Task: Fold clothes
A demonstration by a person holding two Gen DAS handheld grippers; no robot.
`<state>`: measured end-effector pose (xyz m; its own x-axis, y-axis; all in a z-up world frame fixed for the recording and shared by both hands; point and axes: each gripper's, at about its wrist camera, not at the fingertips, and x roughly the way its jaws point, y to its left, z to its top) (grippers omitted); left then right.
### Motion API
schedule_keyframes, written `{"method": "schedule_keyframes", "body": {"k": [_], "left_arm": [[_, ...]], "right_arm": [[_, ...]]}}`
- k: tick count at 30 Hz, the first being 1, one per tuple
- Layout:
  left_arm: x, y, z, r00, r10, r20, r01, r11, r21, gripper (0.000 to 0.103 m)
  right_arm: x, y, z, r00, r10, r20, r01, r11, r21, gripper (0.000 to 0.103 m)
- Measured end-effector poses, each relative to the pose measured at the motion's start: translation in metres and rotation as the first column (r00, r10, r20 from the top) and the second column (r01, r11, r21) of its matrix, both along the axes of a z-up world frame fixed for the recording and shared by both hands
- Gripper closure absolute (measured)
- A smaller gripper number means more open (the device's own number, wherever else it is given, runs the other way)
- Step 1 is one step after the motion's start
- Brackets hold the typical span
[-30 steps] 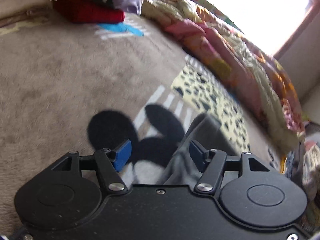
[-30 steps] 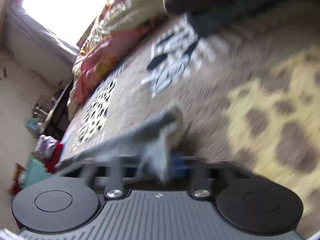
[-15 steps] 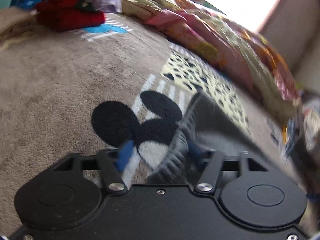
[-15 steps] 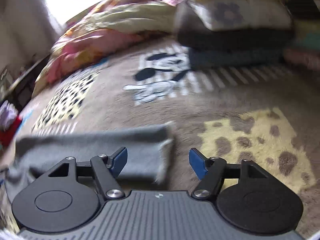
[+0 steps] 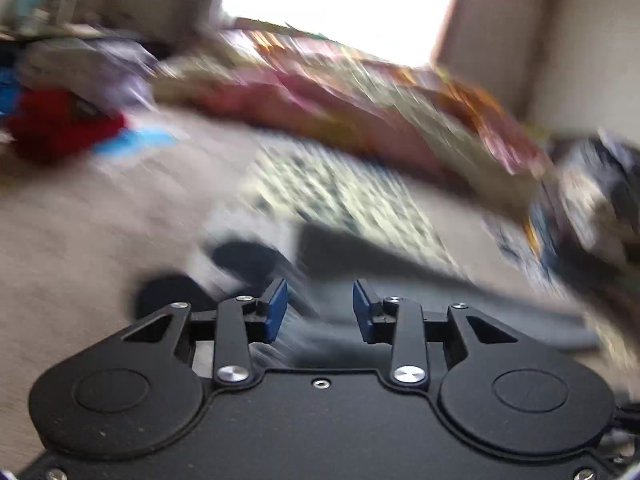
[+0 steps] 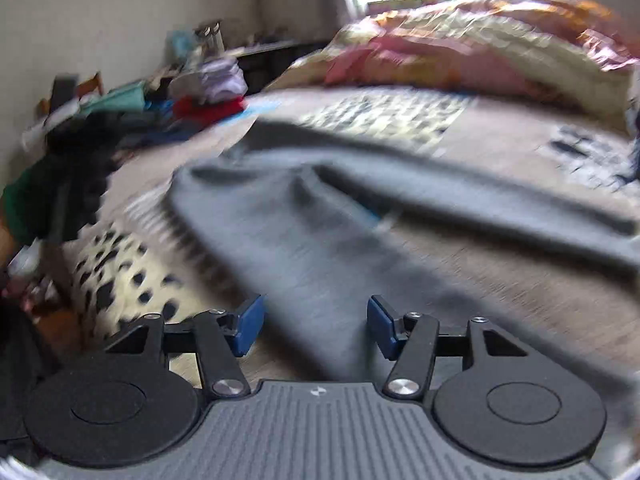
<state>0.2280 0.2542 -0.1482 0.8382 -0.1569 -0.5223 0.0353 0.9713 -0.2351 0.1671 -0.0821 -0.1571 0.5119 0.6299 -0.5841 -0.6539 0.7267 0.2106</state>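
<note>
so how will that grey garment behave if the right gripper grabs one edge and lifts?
Probably floppy: the grey garment lies in soft wrinkles on the blanket, so the rest would hang and trail. Likely light, since it looks thin. It may drag on the fuzzy blanket rather than slide. The right gripper, jaws closing, isn't pressing it.

Left gripper point(image 5: 318, 306) angled down, blue pads apart, jaws opening, grey cloth seen in the gap but pads not pressing it. Right gripper point(image 6: 316, 326) angled down too, gap wider, jaws closing, pads clear of cloth below
</note>
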Motion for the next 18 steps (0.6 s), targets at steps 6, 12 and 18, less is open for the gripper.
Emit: {"method": "schedule_keyframes", "body": {"k": [6, 12, 18], "left_arm": [[0.009, -0.035, -0.007, 0.999, -0.012, -0.051, 0.025, 0.965, 0.261, 0.067], [0.005, -0.032, -0.013, 0.998, -0.037, -0.046, 0.049, 0.952, 0.302, 0.06], [-0.024, -0.027, 0.002, 0.996, -0.087, 0.027, 0.075, 0.951, 0.301, 0.06]], "right_arm": [[-0.01, -0.011, 0.013, 0.999, 0.031, -0.039, -0.033, 0.998, -0.052, 0.048], [-0.031, -0.04, 0.007, 0.999, 0.015, 0.048, -0.006, 0.982, -0.189, 0.047], [-0.049, -0.052, 0.019, 0.989, 0.096, 0.109, -0.05, 0.93, -0.363, 0.051]]}}
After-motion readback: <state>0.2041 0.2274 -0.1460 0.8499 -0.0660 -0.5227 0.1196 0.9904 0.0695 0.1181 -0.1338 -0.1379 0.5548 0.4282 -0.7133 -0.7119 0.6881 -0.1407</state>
